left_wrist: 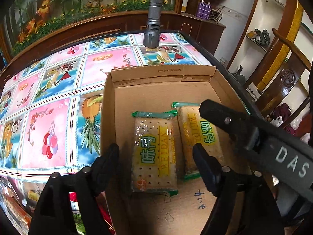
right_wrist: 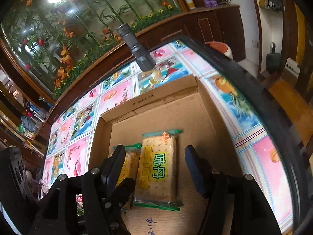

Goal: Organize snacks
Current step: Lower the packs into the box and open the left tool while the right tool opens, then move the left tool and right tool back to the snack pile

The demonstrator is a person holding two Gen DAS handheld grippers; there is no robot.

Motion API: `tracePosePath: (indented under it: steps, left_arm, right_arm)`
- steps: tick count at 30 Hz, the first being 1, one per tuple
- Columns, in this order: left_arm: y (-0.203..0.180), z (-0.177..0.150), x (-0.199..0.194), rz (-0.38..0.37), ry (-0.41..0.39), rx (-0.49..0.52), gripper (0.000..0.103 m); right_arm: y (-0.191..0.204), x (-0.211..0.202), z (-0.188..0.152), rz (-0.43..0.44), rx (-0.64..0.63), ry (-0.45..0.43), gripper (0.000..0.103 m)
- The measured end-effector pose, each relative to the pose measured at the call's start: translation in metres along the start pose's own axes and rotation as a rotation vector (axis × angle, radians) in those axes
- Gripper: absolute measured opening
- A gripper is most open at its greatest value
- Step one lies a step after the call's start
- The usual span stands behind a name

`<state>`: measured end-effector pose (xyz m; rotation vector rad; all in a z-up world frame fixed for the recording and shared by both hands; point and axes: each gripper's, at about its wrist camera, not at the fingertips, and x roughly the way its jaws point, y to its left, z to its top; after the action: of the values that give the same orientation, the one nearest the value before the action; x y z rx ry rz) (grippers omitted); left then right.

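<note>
A shallow cardboard box lies on the fruit-print tablecloth. Two clear cracker packets with yellow and green labels lie flat inside, side by side: one on the left, one on the right. My left gripper is open and empty, its fingers straddling the left packet just above it. My right gripper is open and empty over the right packet. Its black arm crosses the left wrist view over the box's right side.
A grey metal flashlight stands on the table beyond the box. The table's dark edge runs close on the right, with a wooden chair past it. Red and orange packets lie at the near left.
</note>
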<state>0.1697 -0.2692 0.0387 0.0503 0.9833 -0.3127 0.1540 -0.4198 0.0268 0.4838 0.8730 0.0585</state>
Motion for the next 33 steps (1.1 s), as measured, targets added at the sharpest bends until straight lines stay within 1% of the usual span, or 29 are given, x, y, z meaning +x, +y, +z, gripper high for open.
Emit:
tracePosePath:
  steps: [4,8,13,22,25,29,31,33]
  left_arm:
    - [-0.001,-0.003,-0.005,-0.007,0.0,0.001,0.078]
    - [0.002,-0.007,-0.021,-0.028,-0.017,-0.007,0.078]
    - [0.01,-0.012,-0.047,-0.055,-0.061,-0.027,0.079]
    - [0.034,-0.032,-0.077,-0.096,-0.086,-0.052,0.079]
    - [0.05,-0.045,-0.09,-0.104,-0.1,-0.057,0.079]
    - [0.086,-0.06,-0.113,-0.101,-0.114,-0.067,0.079]
    - [0.106,-0.065,-0.122,-0.082,-0.123,-0.067,0.079]
    - [0.132,-0.068,-0.129,-0.033,-0.134,-0.069,0.082]
  right_arm:
    - [-0.004,-0.006,0.003,0.002,0.02,-0.021,0.067]
    - [-0.003,-0.013,0.005,0.008,0.024,-0.042,0.067]
    - [0.003,-0.021,0.005,0.015,0.006,-0.067,0.067]
    - [0.015,-0.024,0.0,0.002,-0.037,-0.08,0.068]
    - [0.022,-0.024,-0.003,0.002,-0.063,-0.081,0.068]
    - [0.036,-0.025,-0.01,0.021,-0.104,-0.079,0.068]
    - [0.045,-0.026,-0.015,0.033,-0.127,-0.077,0.068]
    - [0.056,-0.028,-0.021,0.046,-0.157,-0.075,0.068]
